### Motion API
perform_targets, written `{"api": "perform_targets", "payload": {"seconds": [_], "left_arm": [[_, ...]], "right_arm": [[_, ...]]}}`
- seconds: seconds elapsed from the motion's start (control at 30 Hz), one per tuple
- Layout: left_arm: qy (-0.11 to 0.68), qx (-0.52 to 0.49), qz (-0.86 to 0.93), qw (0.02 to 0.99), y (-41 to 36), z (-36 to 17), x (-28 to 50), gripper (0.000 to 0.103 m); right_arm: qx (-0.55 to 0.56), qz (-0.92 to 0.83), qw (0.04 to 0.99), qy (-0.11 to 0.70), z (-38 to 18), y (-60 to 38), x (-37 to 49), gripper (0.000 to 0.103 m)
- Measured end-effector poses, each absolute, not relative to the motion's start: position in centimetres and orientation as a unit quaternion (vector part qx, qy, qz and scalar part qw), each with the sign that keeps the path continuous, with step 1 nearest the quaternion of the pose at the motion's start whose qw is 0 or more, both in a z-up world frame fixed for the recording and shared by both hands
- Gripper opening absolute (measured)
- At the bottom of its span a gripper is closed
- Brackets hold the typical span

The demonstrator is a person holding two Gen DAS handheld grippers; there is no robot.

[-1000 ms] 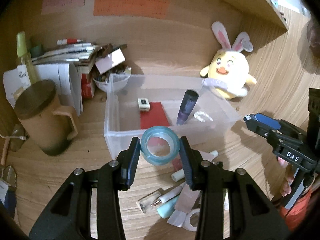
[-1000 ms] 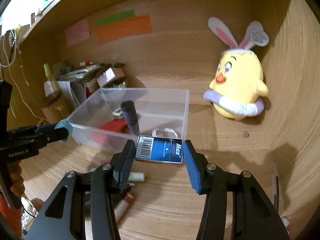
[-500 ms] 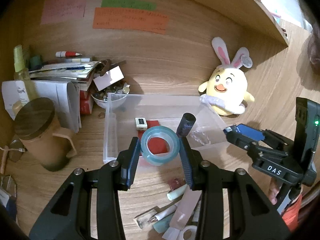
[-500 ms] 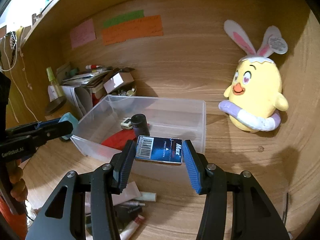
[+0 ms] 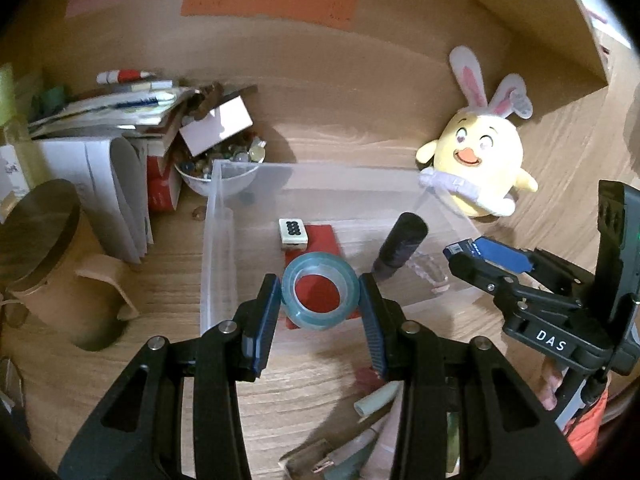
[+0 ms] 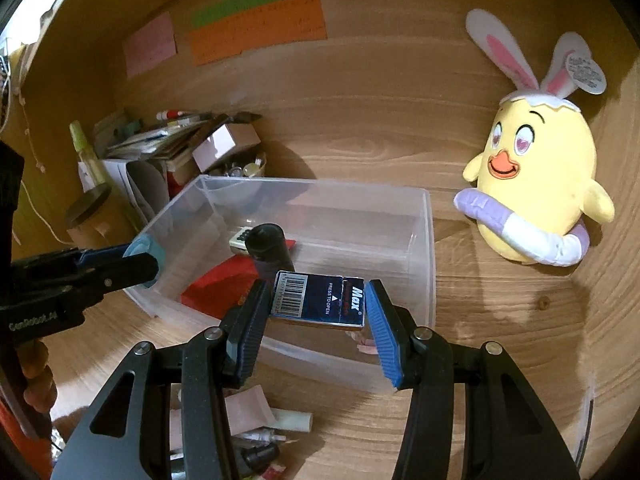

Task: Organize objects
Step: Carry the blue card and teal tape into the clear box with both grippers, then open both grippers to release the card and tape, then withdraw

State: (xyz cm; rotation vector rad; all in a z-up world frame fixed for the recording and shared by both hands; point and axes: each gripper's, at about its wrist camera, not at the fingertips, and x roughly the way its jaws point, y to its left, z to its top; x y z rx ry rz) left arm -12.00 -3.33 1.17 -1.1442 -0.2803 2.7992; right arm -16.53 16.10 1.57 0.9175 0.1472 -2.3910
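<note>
My left gripper (image 5: 319,298) is shut on a teal roll of tape (image 5: 319,297) and holds it above the front wall of a clear plastic bin (image 5: 214,240). My right gripper (image 6: 318,300) is shut on a dark blue Max staple box (image 6: 318,299) and holds it over the bin's front right part (image 6: 428,240). In the bin lie a red card (image 5: 318,236), a small white tile with black dots (image 5: 293,233), and a dark cylinder (image 5: 400,246) leaning upright. The right gripper also shows in the left wrist view (image 5: 486,254), the left one in the right wrist view (image 6: 144,258).
A yellow chick plush with rabbit ears (image 6: 536,196) sits right of the bin. A brown lidded mug (image 5: 52,264), stacked papers (image 5: 108,152) and a bowl of small items (image 5: 220,172) stand at the left. Loose tubes and pens (image 5: 372,412) lie in front of the bin.
Both grippers have moved forward and over the bin with their loads. The tape has gone from before the bin's front wall to above it.
</note>
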Motion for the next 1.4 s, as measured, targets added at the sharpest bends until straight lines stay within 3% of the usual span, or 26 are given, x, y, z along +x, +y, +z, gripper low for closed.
{"api": "perform_targets", "payload": {"seconds": [0.77,0.87,0.97,1.1,1.3,1.4], "left_arm": [[-0.07,-0.412,0.907,0.048,-3.0,-0.6,-14.5,0.037],[-0.069,-0.412,0.907,0.052,-2.9,-0.5,-14.3,0.037],[-0.07,-0.409,0.908,0.052,-2.8,-0.2,-13.9,0.041],[-0.072,-0.404,0.91,0.055,-2.8,0.1,-13.3,0.052],[-0.064,-0.386,0.919,0.052,-2.5,1.3,-11.9,0.066],[-0.055,-0.374,0.924,0.052,-2.4,2.1,-10.8,0.068]], "right_arm": [[0.387,-0.872,0.29,0.078,-0.4,14.2,-19.2,0.046],[0.388,-0.872,0.287,0.08,-0.4,14.2,-19.3,0.051],[0.387,-0.874,0.284,0.076,-0.4,14.4,-19.3,0.062],[0.379,-0.877,0.283,0.081,0.0,14.5,-18.8,0.069],[0.361,-0.881,0.295,0.079,1.2,14.8,-17.2,0.072],[0.343,-0.888,0.296,0.079,2.2,15.0,-16.0,0.074]]}}
